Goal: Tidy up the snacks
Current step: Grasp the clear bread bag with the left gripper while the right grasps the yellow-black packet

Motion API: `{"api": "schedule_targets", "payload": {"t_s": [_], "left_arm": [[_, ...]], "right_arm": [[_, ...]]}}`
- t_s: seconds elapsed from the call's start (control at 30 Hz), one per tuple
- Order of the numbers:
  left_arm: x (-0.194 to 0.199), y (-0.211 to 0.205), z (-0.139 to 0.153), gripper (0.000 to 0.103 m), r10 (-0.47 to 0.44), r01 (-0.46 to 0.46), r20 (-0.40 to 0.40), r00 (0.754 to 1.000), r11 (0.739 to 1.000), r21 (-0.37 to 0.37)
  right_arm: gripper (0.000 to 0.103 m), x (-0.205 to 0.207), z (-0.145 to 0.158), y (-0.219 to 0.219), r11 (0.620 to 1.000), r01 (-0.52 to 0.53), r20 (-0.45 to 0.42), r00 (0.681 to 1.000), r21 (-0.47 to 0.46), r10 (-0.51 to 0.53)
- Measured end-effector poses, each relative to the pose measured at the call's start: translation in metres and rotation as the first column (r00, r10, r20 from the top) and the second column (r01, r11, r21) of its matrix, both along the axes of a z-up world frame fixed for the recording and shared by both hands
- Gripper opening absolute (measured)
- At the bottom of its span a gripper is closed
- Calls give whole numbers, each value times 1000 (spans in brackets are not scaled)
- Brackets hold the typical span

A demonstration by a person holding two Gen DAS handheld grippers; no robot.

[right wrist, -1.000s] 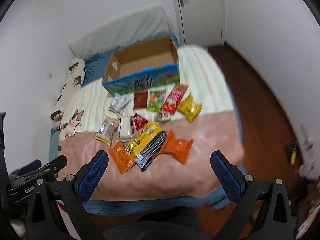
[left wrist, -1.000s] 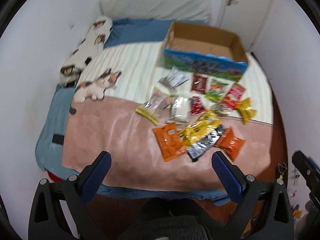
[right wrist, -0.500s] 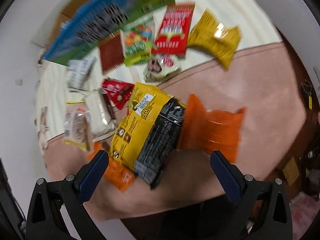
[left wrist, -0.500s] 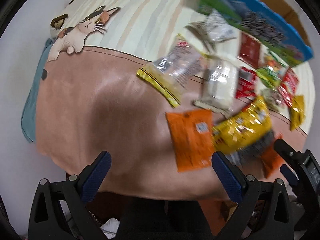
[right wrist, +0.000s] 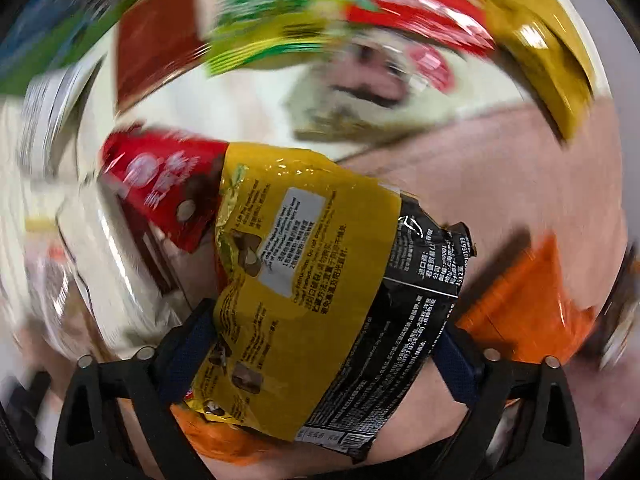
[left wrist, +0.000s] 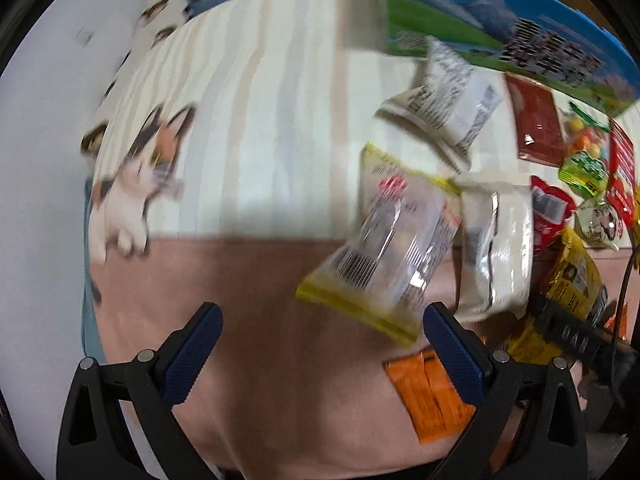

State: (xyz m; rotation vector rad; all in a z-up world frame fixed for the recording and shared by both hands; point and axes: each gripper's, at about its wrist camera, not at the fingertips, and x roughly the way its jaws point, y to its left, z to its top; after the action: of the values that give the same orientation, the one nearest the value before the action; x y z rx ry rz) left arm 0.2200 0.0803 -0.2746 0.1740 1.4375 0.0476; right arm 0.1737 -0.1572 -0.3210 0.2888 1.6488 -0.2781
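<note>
Several snack packets lie on a bed. In the left wrist view my left gripper [left wrist: 320, 344] is open and empty just above the pink blanket [left wrist: 240, 280], with a clear packet with yellow edges [left wrist: 384, 256] close ahead to its right. A white packet [left wrist: 496, 248] and an orange packet [left wrist: 436, 396] lie beside it. In the right wrist view my right gripper [right wrist: 320, 344] is open, its jaws on either side of a yellow packet [right wrist: 296, 264] and a black packet [right wrist: 404, 312] that fill the gap. A blue and green cardboard box [left wrist: 500, 36] stands behind the snacks.
A cat plush [left wrist: 136, 184] lies at the left on the striped sheet [left wrist: 272, 120]. Red [right wrist: 160, 180], green [right wrist: 272, 28], dark yellow [right wrist: 548, 60] and orange [right wrist: 528, 308] packets surround the right gripper. The right gripper's body [left wrist: 576, 336] shows at the left view's right edge.
Both grippers have dropped close to the bed. The right one has closed in on the yellow and black packets, which now sit between its jaws. The left one neared the clear packet.
</note>
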Motion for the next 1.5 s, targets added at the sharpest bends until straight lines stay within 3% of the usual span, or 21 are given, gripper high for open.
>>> {"api": "schedule_targets", "payload": {"t_s": [0.13, 0.23, 0.27, 0.33, 0.37, 0.43, 0.6, 0.67, 0.73, 0.8, 0.9, 0.93, 0.97, 1.0, 1.13, 1.27, 1.33, 1.5], "left_arm": [[17, -10, -13, 103, -84, 83, -31, 996, 996, -30], [27, -16, -27, 103, -133, 131, -61, 989, 990, -42], [29, -18, -31, 103, -149, 147, -65, 987, 988, -45], [35, -26, -41, 100, -201, 196, -81, 976, 978, -66], [36, -28, -45, 92, -214, 209, -83, 973, 976, -60], [37, -25, -51, 51, -225, 219, -94, 970, 973, -68], [21, 13, -50, 50, -37, 22, -100, 994, 989, -149], [9, 28, -53, 50, 29, -51, -123, 992, 983, -176], [-6, 42, -55, 50, 85, -111, -138, 987, 975, -193], [-19, 52, -58, 50, 118, -147, -152, 981, 970, -193], [-33, 67, -63, 50, 170, -203, -172, 970, 959, -197], [-36, 72, -65, 50, 183, -217, -176, 967, 956, -198], [-36, 71, -65, 50, 196, -231, -184, 963, 953, -195], [-36, 75, -68, 51, 206, -244, -195, 959, 950, -193], [-43, 97, -74, 51, 240, -277, -201, 950, 943, -185], [-30, 79, -71, 51, 258, -288, -183, 949, 945, -158], [-42, 64, -67, 48, 271, -295, -166, 948, 945, -140], [-63, 62, -54, 45, 283, -296, -130, 950, 951, -91]], "right_arm": [[92, 4, 4, 10, 975, -215, 18, 976, -51, 216], [92, 15, 7, 22, 901, -406, 2, 912, -153, 411], [92, 19, 3, 23, 881, -445, -20, 894, -162, 448], [94, 27, -3, 23, 880, -457, -27, 889, -130, 458], [95, 28, -5, 20, 885, -450, -25, 892, -119, 451], [96, 29, 8, 10, 909, -407, 1, 913, -89, 409], [96, 21, 6, -27, 977, -213, 21, 977, 8, 213], [96, 19, -8, -38, 988, -155, -6, 988, 29, 155], [95, 26, -18, -37, 986, -168, -22, 986, 13, 168], [93, 33, -13, -22, 958, -285, -17, 958, -12, 285], [92, 44, -5, -4, 860, -504, -1, 863, -76, 506], [94, 47, -6, -6, 839, -540, -2, 841, -73, 541], [95, 49, -5, -11, 839, -541, 11, 840, -52, 542], [102, 51, -2, -19, 849, -528, 33, 848, -18, 529], [103, 61, 8, -70, 904, -413, 73, 911, 114, 407], [103, 62, -10, -107, 940, -284, 17, 958, 191, 286], [103, 68, -28, -128, 952, -188, -9, 981, 240, 195], [102, 90, -34, -131, 950, -276, 22, 961, 149, 276]]}}
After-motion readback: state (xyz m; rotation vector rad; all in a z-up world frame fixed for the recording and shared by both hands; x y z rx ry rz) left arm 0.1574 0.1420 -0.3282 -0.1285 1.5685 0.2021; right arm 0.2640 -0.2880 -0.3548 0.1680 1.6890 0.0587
